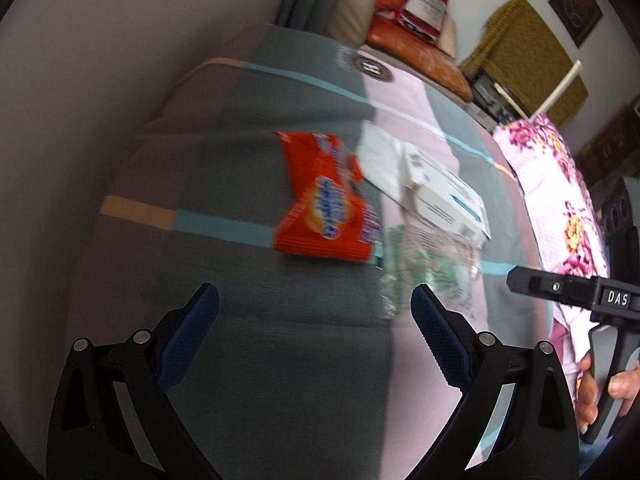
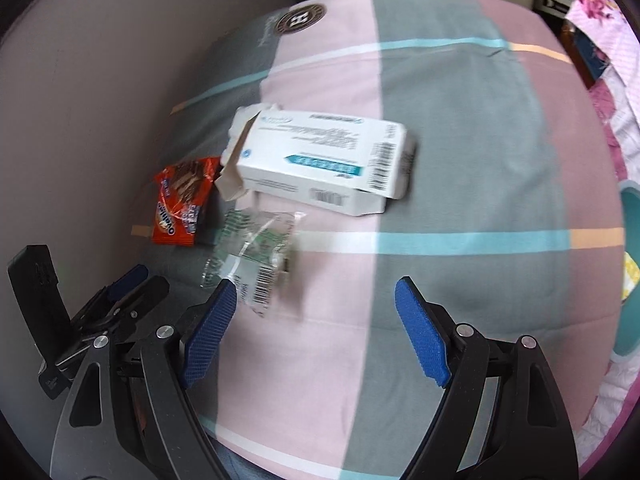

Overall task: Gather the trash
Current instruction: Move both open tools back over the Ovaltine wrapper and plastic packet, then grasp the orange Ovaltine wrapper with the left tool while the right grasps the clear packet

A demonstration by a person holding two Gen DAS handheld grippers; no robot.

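Note:
Three pieces of trash lie together on a striped bedsheet. An orange snack wrapper lies left, also in the right wrist view. An opened white carton lies behind, large in the right wrist view. A clear plastic wrapper with green print lies nearest, also in the right wrist view. My left gripper is open and empty, just short of the wrappers. My right gripper is open and empty, its left finger beside the clear wrapper.
A grey wall borders the bed on the left. A floral pink blanket lies at the right. Cushions and bags pile up at the bed's far end. A teal object sits at the right edge.

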